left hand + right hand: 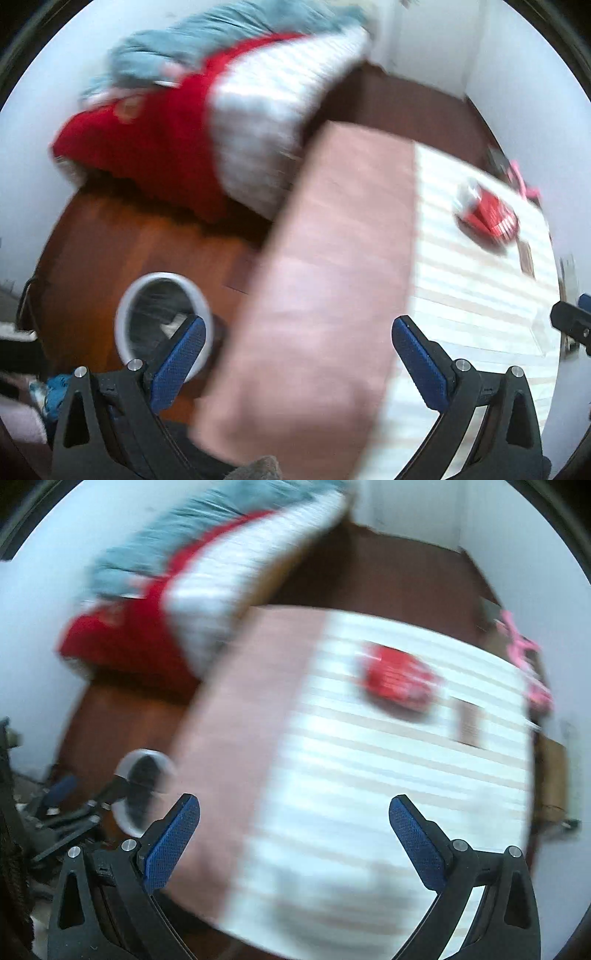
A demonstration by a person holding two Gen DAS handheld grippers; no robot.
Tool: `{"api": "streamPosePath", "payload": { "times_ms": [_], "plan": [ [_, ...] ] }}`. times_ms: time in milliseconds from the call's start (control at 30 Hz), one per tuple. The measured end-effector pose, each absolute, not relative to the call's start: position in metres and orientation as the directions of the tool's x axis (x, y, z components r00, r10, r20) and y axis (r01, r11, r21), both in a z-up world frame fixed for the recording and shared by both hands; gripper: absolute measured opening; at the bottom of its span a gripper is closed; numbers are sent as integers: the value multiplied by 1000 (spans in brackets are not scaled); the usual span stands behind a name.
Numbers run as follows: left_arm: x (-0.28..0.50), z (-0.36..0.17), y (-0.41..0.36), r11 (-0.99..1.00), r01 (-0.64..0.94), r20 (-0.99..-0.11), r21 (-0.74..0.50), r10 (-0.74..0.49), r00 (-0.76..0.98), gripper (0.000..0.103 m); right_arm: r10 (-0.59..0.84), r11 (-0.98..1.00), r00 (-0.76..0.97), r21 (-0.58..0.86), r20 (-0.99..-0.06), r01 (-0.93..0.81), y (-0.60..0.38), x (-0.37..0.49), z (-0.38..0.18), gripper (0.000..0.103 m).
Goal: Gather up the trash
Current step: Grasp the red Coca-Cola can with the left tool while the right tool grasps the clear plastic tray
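A red crumpled wrapper [487, 216] lies on the striped white bed sheet [480, 280], far right in the left wrist view; it also shows in the right wrist view [400, 679] ahead of my right gripper. A small brown flat piece [469, 722] lies on the sheet beside it. A white-rimmed bin [162, 317] lined with a dark bag stands on the wooden floor by the bed's pink side. My left gripper [297, 352] is open and empty above the bed edge. My right gripper [293, 830] is open and empty above the sheet. Both views are blurred.
A second bed with a red blanket [140, 147], a striped sheet and a grey-blue quilt [207, 40] stands behind. Pink items [524, 657] lie beyond the bed's far edge. A cardboard box [552, 775] sits at the right. The wooden floor [122, 243] runs between the beds.
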State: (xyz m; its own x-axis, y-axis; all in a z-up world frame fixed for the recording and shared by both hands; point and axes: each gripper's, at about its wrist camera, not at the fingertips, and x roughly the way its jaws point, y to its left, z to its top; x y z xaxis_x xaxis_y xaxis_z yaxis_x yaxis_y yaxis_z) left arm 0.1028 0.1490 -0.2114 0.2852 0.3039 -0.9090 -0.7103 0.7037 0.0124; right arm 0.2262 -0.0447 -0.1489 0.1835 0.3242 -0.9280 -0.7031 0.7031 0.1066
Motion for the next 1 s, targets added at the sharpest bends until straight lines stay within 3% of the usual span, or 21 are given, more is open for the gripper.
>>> {"api": "streamPosePath", "payload": {
  "times_ms": [200,333,367,400,433,600,767,1000],
  "plan": [
    [211,-271,90,769,-639,-956,29,208,207,103,-17,726,148,-114,-989,-678,-122,344,-236,103],
    [249,-288,68,783,-621,-967,27,179,183,103,-101,689,55,-110,-993,-716,-139,376,-281,101],
    [254,-287,66,783,-621,-967,20,174,187,103,-103,684,41,-101,-994,-722,-141,378,-286,98],
    [257,-285,65,782,-623,-967,14,170,192,103,-92,684,23,-80,-996,-725,-142,380,-290,85],
    [263,-281,66,779,-628,-967,-3,157,200,103,-84,690,10,-65,-996,-721,-144,382,-293,64],
    [287,-268,93,670,-715,-961,-200,7,276,103,34,758,-21,40,-999,-651,-157,395,-282,64],
    [326,-270,129,476,-796,-926,-373,-143,348,102,55,857,94,-2,-994,-516,-160,453,-269,64],
    [373,-293,142,409,-844,-937,-347,-186,296,102,32,900,101,-16,-994,-435,-143,495,-285,62]
  ]
}}
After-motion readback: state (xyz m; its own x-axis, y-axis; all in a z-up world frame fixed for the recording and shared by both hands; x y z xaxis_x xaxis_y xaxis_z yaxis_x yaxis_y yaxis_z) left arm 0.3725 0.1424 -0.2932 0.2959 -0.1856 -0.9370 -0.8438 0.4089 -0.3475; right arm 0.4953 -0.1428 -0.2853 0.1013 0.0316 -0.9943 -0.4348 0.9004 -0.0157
